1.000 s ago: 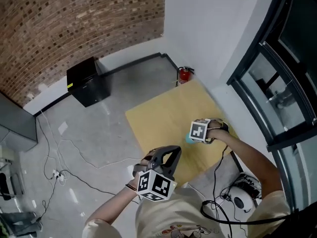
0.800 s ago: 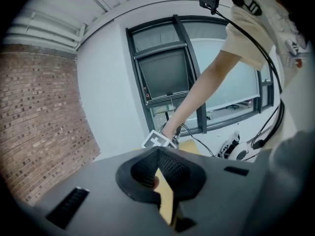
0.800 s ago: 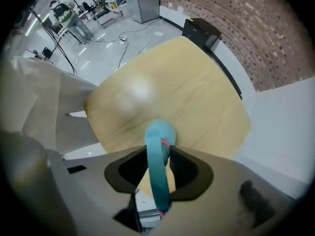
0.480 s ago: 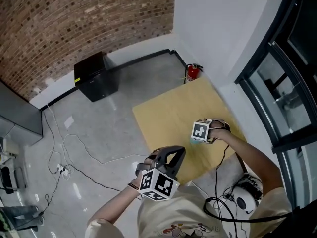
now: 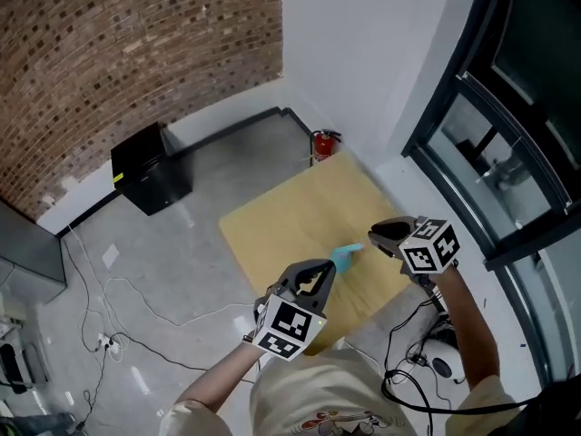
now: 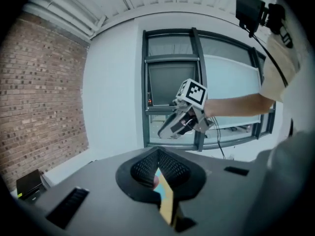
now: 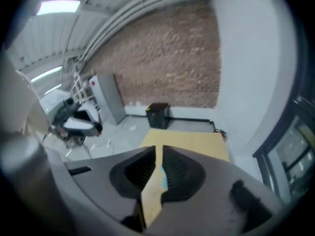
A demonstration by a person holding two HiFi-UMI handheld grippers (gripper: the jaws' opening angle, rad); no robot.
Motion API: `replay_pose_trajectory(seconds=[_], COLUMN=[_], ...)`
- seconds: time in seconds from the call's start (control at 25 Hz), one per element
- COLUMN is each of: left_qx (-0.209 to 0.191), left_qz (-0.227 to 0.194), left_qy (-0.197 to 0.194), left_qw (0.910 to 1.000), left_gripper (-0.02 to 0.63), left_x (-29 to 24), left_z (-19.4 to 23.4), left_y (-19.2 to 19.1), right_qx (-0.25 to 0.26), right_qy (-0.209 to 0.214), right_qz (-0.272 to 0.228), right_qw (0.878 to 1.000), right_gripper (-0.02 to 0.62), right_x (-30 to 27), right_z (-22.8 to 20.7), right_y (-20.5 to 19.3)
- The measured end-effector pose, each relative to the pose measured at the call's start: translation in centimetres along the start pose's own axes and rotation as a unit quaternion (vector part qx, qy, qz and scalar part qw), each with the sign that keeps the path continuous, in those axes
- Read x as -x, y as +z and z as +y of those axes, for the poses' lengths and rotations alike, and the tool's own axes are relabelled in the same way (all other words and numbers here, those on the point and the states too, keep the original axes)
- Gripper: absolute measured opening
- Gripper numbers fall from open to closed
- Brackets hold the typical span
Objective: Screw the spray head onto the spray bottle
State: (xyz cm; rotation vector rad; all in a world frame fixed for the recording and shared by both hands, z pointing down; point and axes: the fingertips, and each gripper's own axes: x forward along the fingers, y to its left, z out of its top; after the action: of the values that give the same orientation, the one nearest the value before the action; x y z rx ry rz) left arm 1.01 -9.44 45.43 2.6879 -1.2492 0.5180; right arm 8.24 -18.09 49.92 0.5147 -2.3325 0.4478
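Head view: left tongs [image 5: 318,268] shut, right tongs [image 5: 372,232] just closing narrow on nothing; might knock loose teal piece [image 5: 345,257] off tabletop [image 5: 300,207] lol.

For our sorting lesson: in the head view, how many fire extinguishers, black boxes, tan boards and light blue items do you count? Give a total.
Fire extinguisher: 1
Black box: 1
Tan board: 1
Light blue item: 1
Total: 4

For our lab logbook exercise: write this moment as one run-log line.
left gripper: shut, empty | right gripper: above board, jaws just closing, narrow gap, nothing between | teal item: lying on wooden board, untouched
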Motion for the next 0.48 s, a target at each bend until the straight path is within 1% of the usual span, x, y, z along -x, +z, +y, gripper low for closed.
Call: replay_pose_trajectory(seconds=[0.04,0.08,0.16,0.24,0.32,0.36,0.48], left_qx=[0.002,0.01,0.033,0.051,0.065,0.069,0.086], left_qz=[-0.001,-0.002,-0.004,0.001,0.01,0.016,0.03], left_qy=[-0.008,-0.017,-0.024,-0.011,0.005,0.011,0.018], left_qw=[1.0,0.9998,0.9992,0.9986,0.9978,0.9974,0.9956], left_gripper=[0.008,0.008,0.008,0.008,0.008,0.008,0.008], left_x=[-0.5,-1.0,-1.9,-2.8,-3.4,-3.7,-4.4], left_z=[-0.5,-1.1,-1.9,-2.3,-2.3,-2.2,-2.6], left_y=[0.2,0.3,0.4,0.1,-0.3,-0.6,-1.5], right_qx=[-0.044,-0.09,-0.171,-0.222,-0.251,-0.258,-0.266], right_qy=[-0.024,-0.048,-0.092,-0.127,-0.145,-0.151,-0.154], right_qz=[-0.047,-0.086,-0.137,-0.172,-0.2,-0.205,-0.204], right_qw=[0.998,0.991,0.971,0.951,0.936,0.932,0.929], right_gripper=[0.022,0.008,0.006,0.006,0.006,0.006,0.006], right_x=[1.5,2.8,4.2,4.6,4.5,4.3,3.5], right_z=[-0.4,-0.8,-1.3,-0.8,0.4,1.0,2.5], right_y=[0.1,-0.5,-3.1,-6.1,-8.2,-8.9,-9.9])
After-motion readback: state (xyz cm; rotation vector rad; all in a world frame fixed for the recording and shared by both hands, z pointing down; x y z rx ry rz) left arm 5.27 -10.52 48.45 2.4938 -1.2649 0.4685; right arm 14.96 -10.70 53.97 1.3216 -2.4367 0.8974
